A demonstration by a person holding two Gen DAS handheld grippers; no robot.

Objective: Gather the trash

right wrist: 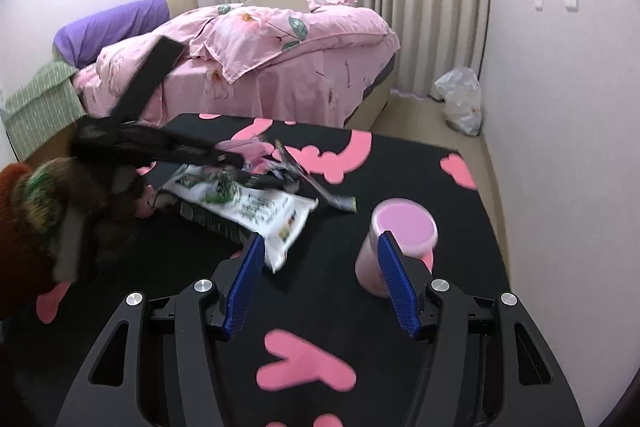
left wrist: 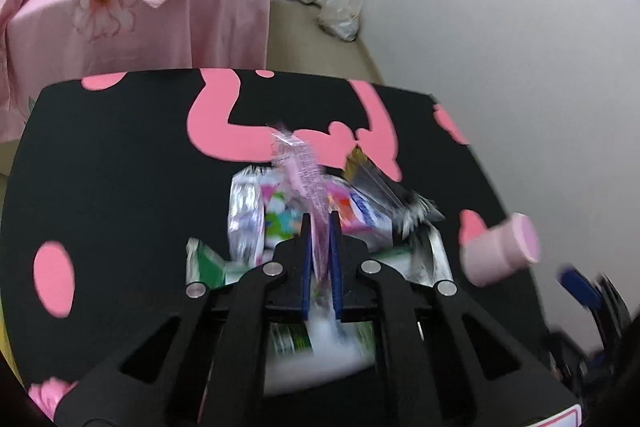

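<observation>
My left gripper (left wrist: 320,223) is shut on a thin pink transparent wrapper (left wrist: 298,167) and holds it above a pile of snack wrappers (left wrist: 276,215) on the black table with pink shapes (left wrist: 120,167). In the right wrist view the left gripper (right wrist: 236,158) hovers over the same pile, where a white and green bag (right wrist: 260,209) lies. My right gripper (right wrist: 320,247) is open and empty, low over the table, with the pink cup (right wrist: 396,243) by its right finger. The cup also shows in the left wrist view (left wrist: 500,255).
A bed with pink floral bedding (right wrist: 280,55) stands beyond the table. A white plastic bag (right wrist: 460,99) sits on the floor by the curtain and wall. A green striped box (right wrist: 40,103) stands at the left. The white wall runs along the table's right side.
</observation>
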